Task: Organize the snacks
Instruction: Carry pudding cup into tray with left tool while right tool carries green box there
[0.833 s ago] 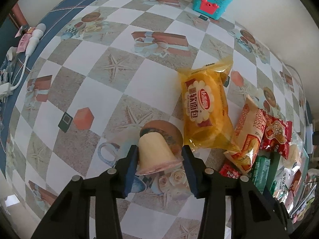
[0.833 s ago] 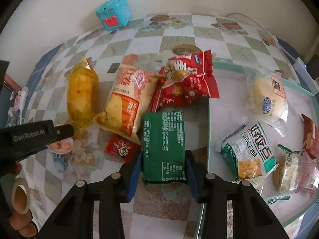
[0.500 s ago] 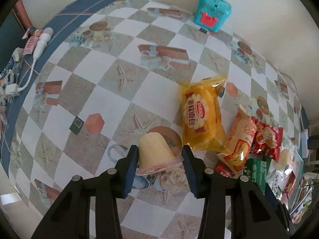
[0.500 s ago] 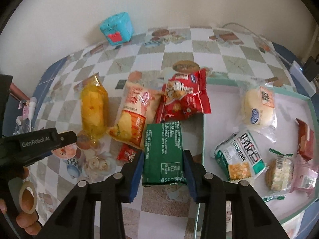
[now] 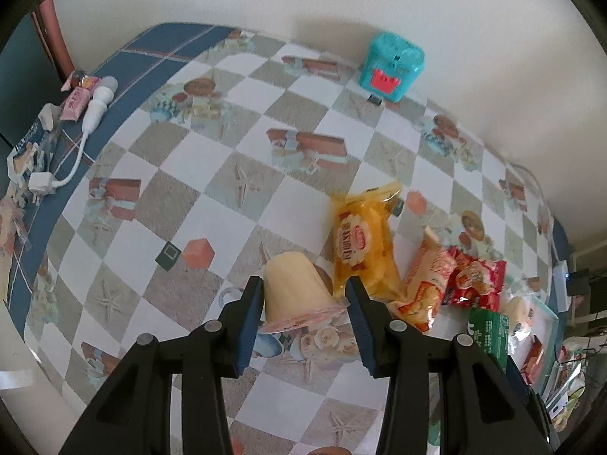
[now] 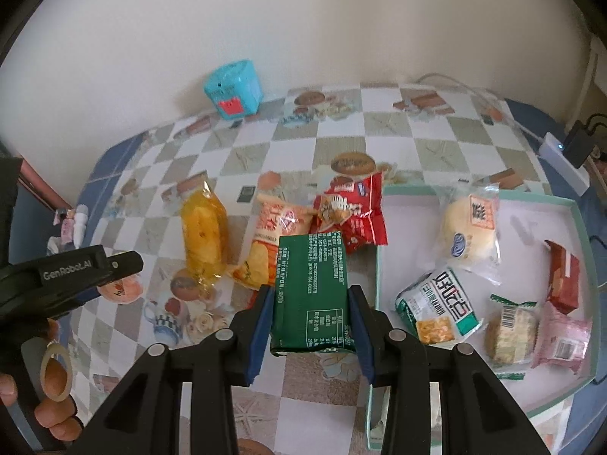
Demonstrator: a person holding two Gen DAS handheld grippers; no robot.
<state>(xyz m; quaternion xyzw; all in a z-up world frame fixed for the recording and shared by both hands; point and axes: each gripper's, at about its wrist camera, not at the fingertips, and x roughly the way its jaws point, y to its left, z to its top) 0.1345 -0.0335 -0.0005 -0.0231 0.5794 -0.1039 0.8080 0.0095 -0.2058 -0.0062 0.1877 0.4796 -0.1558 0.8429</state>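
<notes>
Between the right gripper's (image 6: pixel 310 326) blue pads sits a dark green snack packet (image 6: pixel 310 295), pinched by its long edges and held above the checkered tablecloth (image 6: pixel 334 144), just left of the teal tray (image 6: pixel 580 235). The left gripper (image 5: pixel 305 318) is likewise closed narrow on an upturned cream pudding cup (image 5: pixel 294 288), gripped at its foil rim and lifted off the table. Beyond them lie a yellow bread bag (image 6: pixel 203 235), an orange chip bag (image 6: pixel 267 242) and a red snack bag (image 6: pixel 351 212), side by side; a bun (image 6: pixel 468 231) and other packets already lie in the tray. Farthest back, by the wall, stands a blue toy box (image 6: pixel 233 89). The cup tapers, so I judge it could slide out of the pads if tilted. The slack green packet may twist or sag on the way over the tray wall.
</notes>
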